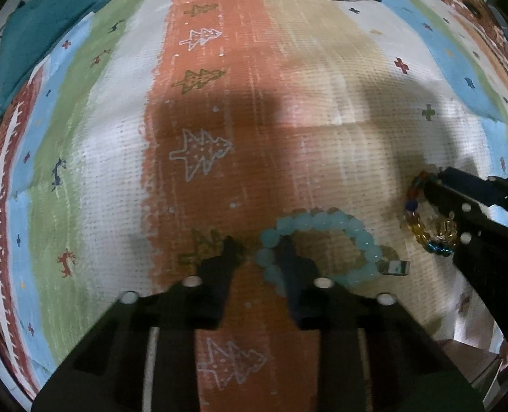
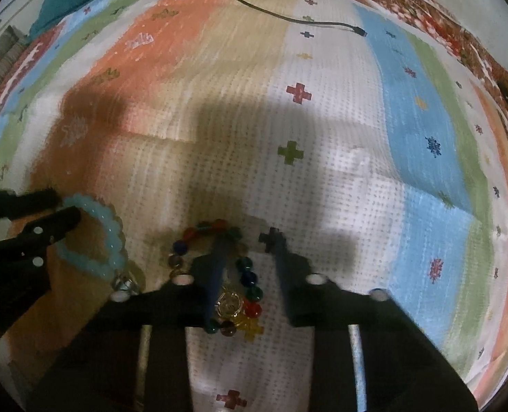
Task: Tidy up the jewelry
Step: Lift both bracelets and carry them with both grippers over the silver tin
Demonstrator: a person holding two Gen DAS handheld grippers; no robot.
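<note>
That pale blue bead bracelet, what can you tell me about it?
The pale blue bracelet is a loop of round, milky, glassy-looking beads with a small silvery charm at one end. It lies flat on the striped, patterned cloth, across the orange and beige bands. One finger of the left gripper reaches inside the loop, the other outside, with beads between them. The multicoloured bracelet lies apart, to its right.

Bracelets: two, pale blue bracelet [image 1: 322, 237], multicoloured bracelet [image 2: 240, 274]. One black cable [image 2: 288, 17].
</note>
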